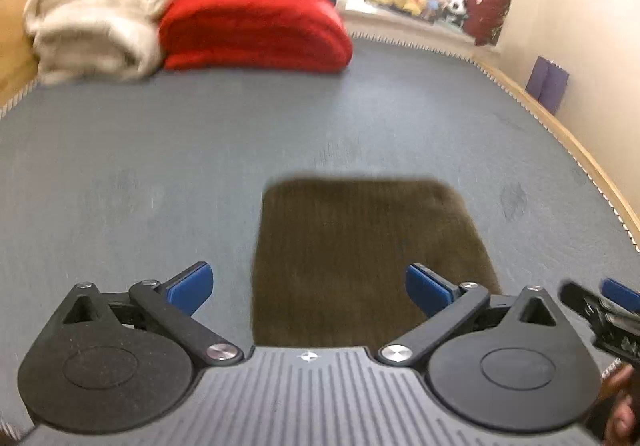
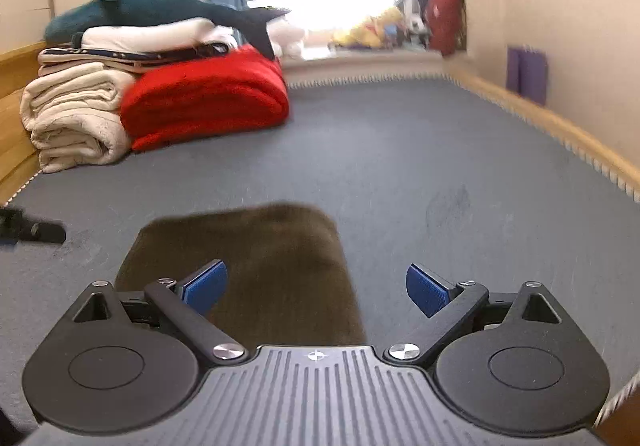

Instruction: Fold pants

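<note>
You have no readable text, brand, number or label in either view. The only mark is a small white crosshair emblem on the ribbed body of the left gripper (image 1: pixel 309 288) and of the right gripper (image 2: pixel 316 288).

Ribbed brown cloth pants (image 1: pixel 360 258) on matt grey fabric bed cover (image 1: pixel 160 150).

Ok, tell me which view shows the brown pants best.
The left wrist view: the folded brown pants lie nearly whole between the open left claw. In the right wrist view, the pants sit off to the left, partly hidden behind the open right claw.
</note>
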The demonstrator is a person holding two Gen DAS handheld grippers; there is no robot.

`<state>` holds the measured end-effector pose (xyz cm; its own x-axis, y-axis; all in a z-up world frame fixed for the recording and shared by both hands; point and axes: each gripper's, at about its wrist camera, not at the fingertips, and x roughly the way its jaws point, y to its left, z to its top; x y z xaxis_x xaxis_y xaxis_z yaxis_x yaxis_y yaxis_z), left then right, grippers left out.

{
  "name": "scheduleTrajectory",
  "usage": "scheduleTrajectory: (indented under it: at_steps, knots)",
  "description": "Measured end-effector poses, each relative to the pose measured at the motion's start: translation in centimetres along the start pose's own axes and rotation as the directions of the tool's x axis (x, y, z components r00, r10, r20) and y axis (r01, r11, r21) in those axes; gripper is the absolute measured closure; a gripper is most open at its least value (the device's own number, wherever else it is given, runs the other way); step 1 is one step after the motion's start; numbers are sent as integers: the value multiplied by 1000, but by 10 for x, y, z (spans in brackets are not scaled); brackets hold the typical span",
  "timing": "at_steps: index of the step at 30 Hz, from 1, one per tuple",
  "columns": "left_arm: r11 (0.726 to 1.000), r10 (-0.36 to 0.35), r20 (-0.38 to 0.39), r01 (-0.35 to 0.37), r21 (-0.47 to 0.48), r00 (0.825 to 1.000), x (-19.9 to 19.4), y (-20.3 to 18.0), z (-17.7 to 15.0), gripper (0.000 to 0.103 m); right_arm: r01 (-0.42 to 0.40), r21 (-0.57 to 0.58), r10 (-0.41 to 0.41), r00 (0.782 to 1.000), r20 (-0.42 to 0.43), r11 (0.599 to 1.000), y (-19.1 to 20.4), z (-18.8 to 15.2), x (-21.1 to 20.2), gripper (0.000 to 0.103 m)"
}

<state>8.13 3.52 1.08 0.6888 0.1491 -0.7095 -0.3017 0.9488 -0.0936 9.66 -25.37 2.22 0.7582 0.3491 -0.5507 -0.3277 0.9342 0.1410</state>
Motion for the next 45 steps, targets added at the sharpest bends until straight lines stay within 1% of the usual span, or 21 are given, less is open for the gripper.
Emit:
scheduleTrajectory:
  at_steps: [2, 4, 5, 6, 7, 9, 12, 13, 14, 15, 17, 20, 23, 33, 45]
  knots:
    - [1000, 23, -36, -23, 5, 999, 6, -7, -26, 0, -25, -6, 25, 999, -22, 1000, 7, -7, -3, 6]
    - [1000, 17, -99, -15, 23, 995, 17, -13, -42, 0, 1, -22, -3, 997, -78, 1000, 11, -19, 5, 6]
    - [1000, 12, -116, -11, 10, 993, 21, -12, -46, 0, 14, -29, -17, 994, -110, 999, 13, -22, 12, 6]
    - [1000, 7, -114, -7, -1, 993, 24, -11, -49, 0, 19, -30, -23, 991, -132, 999, 14, -24, 17, 7]
    - [1000, 12, -108, -11, 11, 994, 28, -10, -53, 0, 13, -30, -18, 989, -149, 999, 15, -26, 21, 6]
    - [998, 48, -108, -42, 54, 993, 35, -11, -57, 0, -7, -45, -1, 983, -185, 999, 19, -27, 32, 6]
    - [997, 38, -68, -34, 65, 997, 41, -5, -65, 0, -7, -90, -12, 977, -211, 996, 26, -32, 43, 6]
    - [996, 45, -64, -39, 81, 997, 45, -6, -67, 0, -6, -100, -16, 976, -216, 995, 29, -32, 45, 6]
    - [995, 55, -77, -48, 87, 996, 51, -3, -65, 0, -5, -105, -18, 976, -218, 994, 30, -33, 46, 6]
    - [996, 55, -93, -48, 73, 994, 55, -2, -63, 0, -2, -105, -21, 976, -217, 994, 31, -33, 46, 6]
    - [999, 24, -98, -19, 47, 995, 61, 1, -62, 0, -2, -97, -20, 976, -218, 995, 30, -32, 47, 6]
    - [997, 41, -114, -33, 73, 993, 70, -2, -63, 0, -5, -93, -16, 974, -227, 996, 30, -31, 46, 6]
    - [998, 35, -123, -27, 62, 992, 77, -3, -64, 0, -4, -111, -22, 974, -225, 994, 32, -33, 46, 6]
    - [1000, 22, -143, -19, 22, 990, 81, 4, -64, 0, 3, -111, -29, 971, -237, 994, 28, -34, 49, 6]
    - [999, 27, -142, -23, 32, 990, 82, 2, -65, 0, -13, -102, -13, 969, -246, 995, 25, -32, 51, 6]
